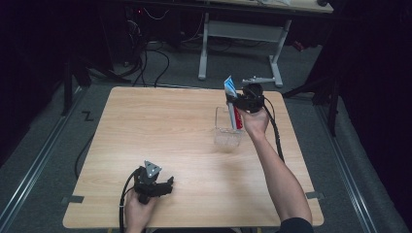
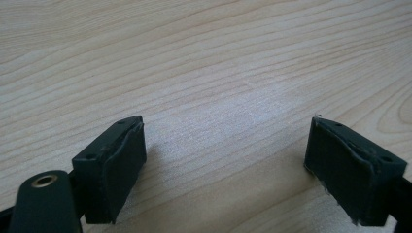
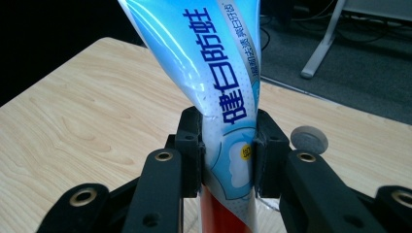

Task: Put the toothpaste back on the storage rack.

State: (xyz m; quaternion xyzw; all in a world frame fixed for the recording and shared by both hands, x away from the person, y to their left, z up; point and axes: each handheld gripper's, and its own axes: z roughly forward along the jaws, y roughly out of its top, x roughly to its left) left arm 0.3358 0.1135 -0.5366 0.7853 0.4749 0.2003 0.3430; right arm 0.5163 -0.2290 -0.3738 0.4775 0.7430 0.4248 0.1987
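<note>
Table (image 1: pixel 160 131) brightly lit, surroundings dark; close views slightly soft.

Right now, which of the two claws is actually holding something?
The right claw, raised over the clear container, is clamped on the blue toothpaste tube. The left claw sits open above bare tabletop.

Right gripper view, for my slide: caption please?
Hand-held gripper clamps a toothpaste tube above the wooden table.
</note>
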